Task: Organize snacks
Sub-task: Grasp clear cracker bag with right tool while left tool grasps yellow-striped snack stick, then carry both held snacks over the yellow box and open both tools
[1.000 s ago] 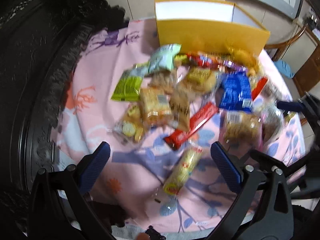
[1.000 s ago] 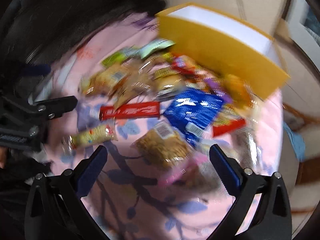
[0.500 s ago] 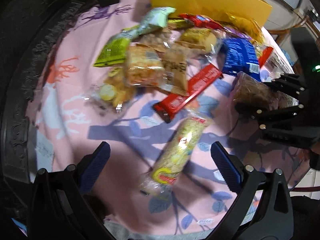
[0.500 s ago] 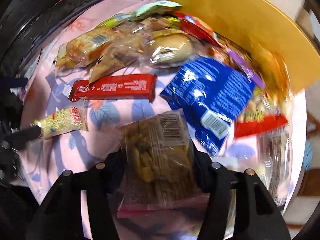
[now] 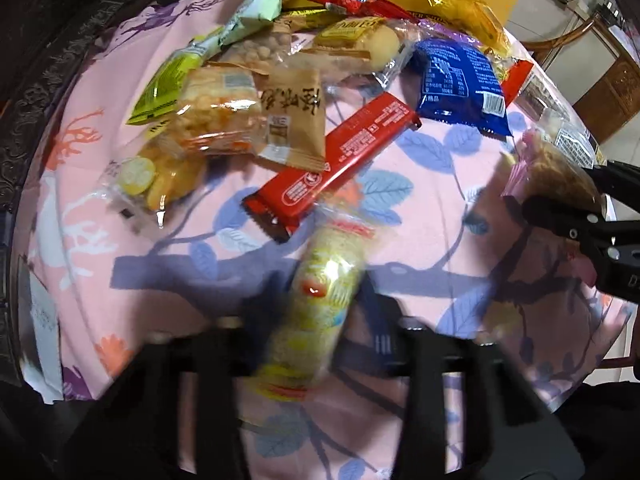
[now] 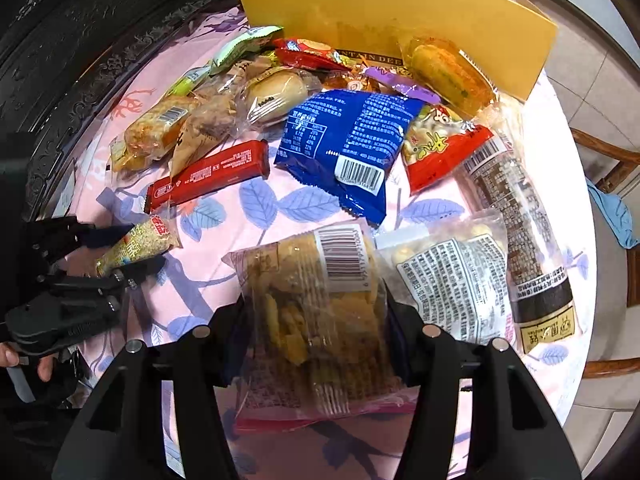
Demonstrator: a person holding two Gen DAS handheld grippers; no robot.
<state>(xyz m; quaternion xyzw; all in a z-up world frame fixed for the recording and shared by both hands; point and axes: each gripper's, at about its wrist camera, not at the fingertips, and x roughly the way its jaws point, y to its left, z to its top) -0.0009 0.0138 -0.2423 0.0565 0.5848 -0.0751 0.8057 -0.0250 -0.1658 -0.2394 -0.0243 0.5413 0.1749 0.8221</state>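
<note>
Several snack packets lie on a round table with a pink floral cloth. My left gripper is shut on a yellow sesame snack roll; it also shows in the right wrist view. My right gripper is shut on a clear packet of brown crispy snacks, seen at the right edge of the left wrist view. A yellow box stands open at the far side of the table.
A red bar, a blue packet, a red peanut packet, a bean packet and a long brown packet lie about. Dark carved furniture borders the left. A wooden chair stands right.
Both grippers dropped to the table. The right one closed on the brown snack packet half a second ago. The left one has now closed on the yellow roll.
</note>
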